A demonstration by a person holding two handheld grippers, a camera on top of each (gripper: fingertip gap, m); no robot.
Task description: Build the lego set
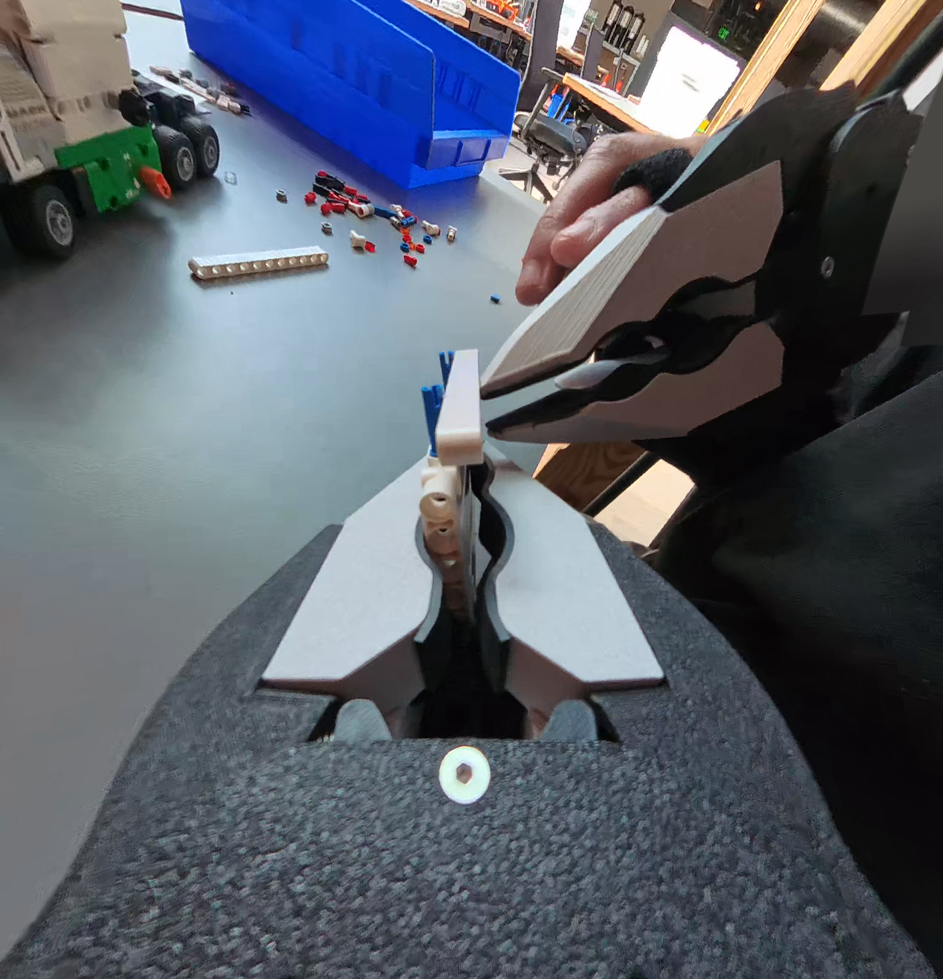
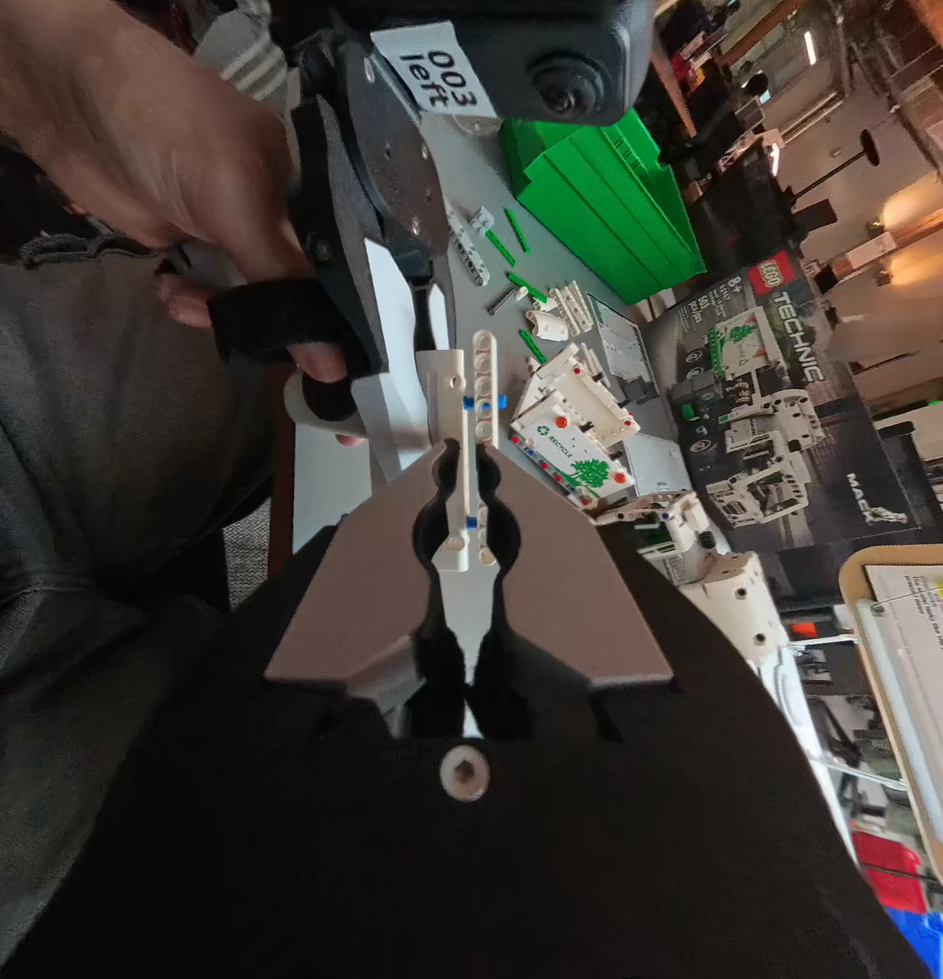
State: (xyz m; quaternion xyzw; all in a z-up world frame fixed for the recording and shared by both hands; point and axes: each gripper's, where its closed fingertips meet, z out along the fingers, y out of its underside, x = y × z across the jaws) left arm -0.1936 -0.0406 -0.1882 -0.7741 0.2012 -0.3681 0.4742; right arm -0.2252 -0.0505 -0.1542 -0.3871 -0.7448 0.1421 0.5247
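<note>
A small white lego assembly (image 1: 461, 402) is held in the air over the table edge. It is a holed beam (image 2: 485, 371) and a flat white piece (image 2: 465, 477) joined by blue pins (image 1: 432, 408). My left gripper (image 1: 461, 471) is shut on its lower end. My right gripper (image 1: 485, 410) comes in from the right with its tips against the beam's top end. In the right wrist view my right gripper (image 2: 466, 450) is shut on the flat white piece, which runs back between its jaws. The left gripper (image 2: 406, 402) holds the far end there.
A blue bin (image 1: 353, 79), a part-built truck (image 1: 88, 148), a long white beam (image 1: 257, 262) and loose small pieces (image 1: 369, 212) lie on the grey table. A green bin (image 2: 602, 201), the set's box (image 2: 776, 413), a white truck body (image 2: 570, 439) and a booklet (image 2: 909, 688) show in the right wrist view.
</note>
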